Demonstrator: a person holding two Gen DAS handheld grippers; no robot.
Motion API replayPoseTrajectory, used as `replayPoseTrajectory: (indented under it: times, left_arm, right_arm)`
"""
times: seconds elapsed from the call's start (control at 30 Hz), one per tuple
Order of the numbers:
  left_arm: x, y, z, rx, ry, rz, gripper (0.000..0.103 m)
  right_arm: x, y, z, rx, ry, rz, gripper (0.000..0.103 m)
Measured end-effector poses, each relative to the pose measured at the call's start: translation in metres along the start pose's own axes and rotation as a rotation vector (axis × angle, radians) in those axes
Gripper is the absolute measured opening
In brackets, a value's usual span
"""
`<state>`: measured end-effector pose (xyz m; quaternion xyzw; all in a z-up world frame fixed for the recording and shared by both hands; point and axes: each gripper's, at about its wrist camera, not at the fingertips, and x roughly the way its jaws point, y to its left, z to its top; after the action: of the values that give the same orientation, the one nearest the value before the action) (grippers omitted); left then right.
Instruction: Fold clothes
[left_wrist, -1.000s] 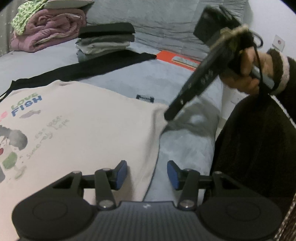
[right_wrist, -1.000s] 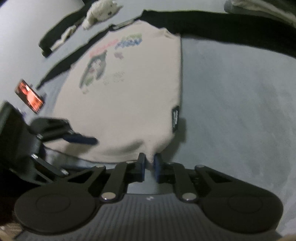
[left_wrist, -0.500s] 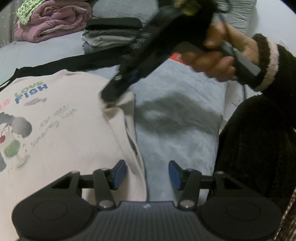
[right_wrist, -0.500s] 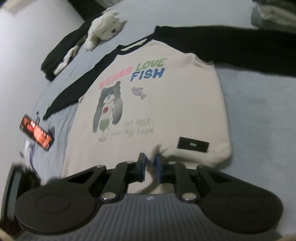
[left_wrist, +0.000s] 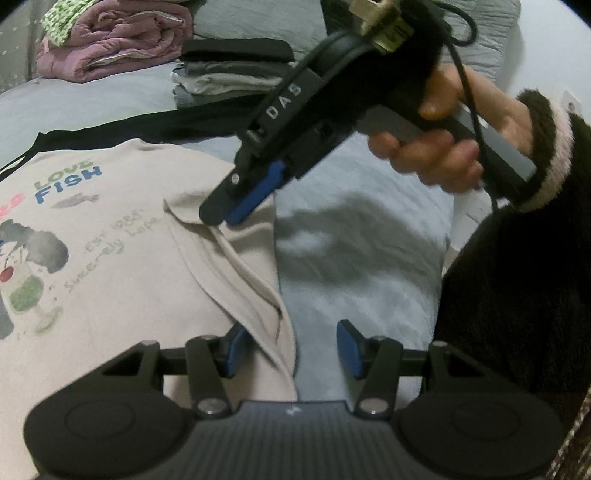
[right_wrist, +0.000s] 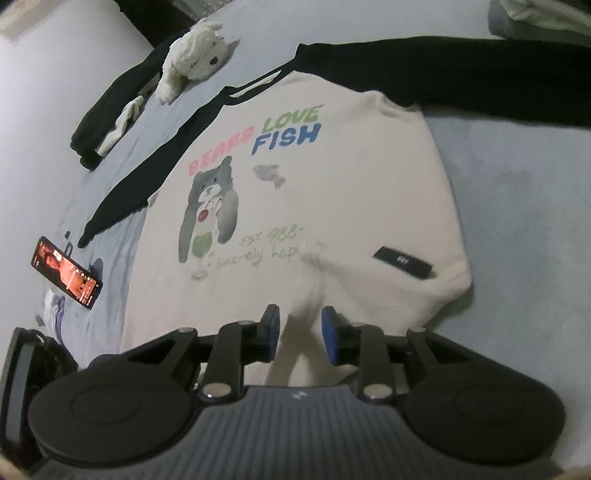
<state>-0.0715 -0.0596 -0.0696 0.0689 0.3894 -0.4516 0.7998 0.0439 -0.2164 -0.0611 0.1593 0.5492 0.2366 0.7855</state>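
Cream sweatshirt spread flat on a grey-blue bed, one corner turned over.

Also on the bed: one stack of folded clothes, one plush toy, one phone. The right hand-held gripper has just been opening, the turned-over hem loose between its parted pads; the left hand-held gripper stands open over the sweatshirt's edge.

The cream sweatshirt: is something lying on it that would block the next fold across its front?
Nothing visible does. The cream sweatshirt has a bare front. The plush toy and phone lie beside it on the bed.
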Motion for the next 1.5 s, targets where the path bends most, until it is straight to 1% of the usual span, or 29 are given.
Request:
replayPoseTrajectory:
  times: [0.1, 0.13, 0.17, 0.23, 0.33, 0.43, 0.6, 0.77, 0.87, 1.0, 1.03, 1.1, 1.17, 1.23, 1.3, 1.33, 1.37, 1.4, 1.5]
  left_arm:
    - [0.004, 0.001, 0.003, -0.012, -0.014, 0.009, 0.053]
    - [0.004, 0.002, 0.003, -0.018, -0.019, 0.013, 0.053]
    - [0.005, 0.003, 0.004, -0.025, -0.028, 0.017, 0.053]
    - [0.007, 0.003, 0.006, -0.040, -0.044, 0.023, 0.053]
    - [0.009, -0.001, 0.008, -0.037, -0.066, 0.016, 0.053]
    - [0.009, -0.008, 0.010, -0.017, -0.078, -0.015, 0.053]
    - [0.017, -0.026, 0.010, 0.046, -0.059, -0.048, 0.053]
    - [0.029, -0.042, 0.010, 0.099, -0.035, -0.054, 0.054]
    - [0.036, -0.051, 0.014, 0.122, -0.034, -0.074, 0.055]
    - [0.051, -0.067, 0.018, 0.162, -0.020, -0.108, 0.055]
    - [0.055, -0.071, 0.019, 0.172, -0.016, -0.117, 0.055]
    - [0.061, -0.079, 0.021, 0.194, -0.012, -0.134, 0.055]
    - [0.066, -0.087, 0.023, 0.218, -0.010, -0.152, 0.055]
    - [0.066, -0.092, 0.026, 0.234, -0.011, -0.182, 0.055]
    - [0.063, -0.095, 0.029, 0.240, -0.020, -0.212, 0.055]
    - [0.060, -0.096, 0.031, 0.241, -0.029, -0.218, 0.055]
    - [0.056, -0.095, 0.032, 0.237, -0.044, -0.219, 0.055]
    - [0.051, -0.094, 0.034, 0.232, -0.060, -0.220, 0.055]
    - [0.042, -0.081, 0.039, 0.189, -0.102, -0.185, 0.057]
  right_arm:
    - [0.010, 0.007, -0.001, -0.005, -0.002, -0.028, 0.030]
    - [0.013, 0.010, -0.002, -0.011, -0.009, -0.050, 0.023]
    - [0.014, 0.012, -0.003, -0.023, -0.021, -0.075, 0.011]
    - [0.011, 0.016, -0.006, -0.038, -0.050, -0.111, 0.004]
    - [0.000, 0.019, -0.015, -0.060, -0.103, -0.153, 0.003]
    - [-0.017, 0.023, -0.030, -0.089, -0.158, -0.207, 0.003]
    - [-0.042, 0.023, -0.063, -0.105, -0.225, -0.273, 0.003]
    - [-0.058, 0.013, -0.091, -0.085, -0.246, -0.328, 0.003]
    - [-0.068, 0.003, -0.105, -0.065, -0.248, -0.358, 0.003]
    - [-0.082, -0.011, -0.117, -0.006, -0.254, -0.373, 0.005]
    - [-0.086, -0.014, -0.120, 0.009, -0.258, -0.375, 0.008]
    - [-0.093, -0.019, -0.123, 0.034, -0.270, -0.383, 0.010]
    - [-0.100, -0.021, -0.126, 0.045, -0.282, -0.393, 0.014]
    - [-0.104, -0.025, -0.126, 0.053, -0.289, -0.402, 0.014]
    - [-0.107, -0.030, -0.125, 0.068, -0.295, -0.405, 0.019]
    - [-0.108, -0.033, -0.125, 0.074, -0.298, -0.405, 0.027]
    - [-0.108, -0.035, -0.124, 0.078, -0.300, -0.405, 0.031]
    - [-0.108, -0.036, -0.123, 0.079, -0.301, -0.405, 0.031]
    - [-0.106, -0.038, -0.118, 0.066, -0.300, -0.409, 0.031]
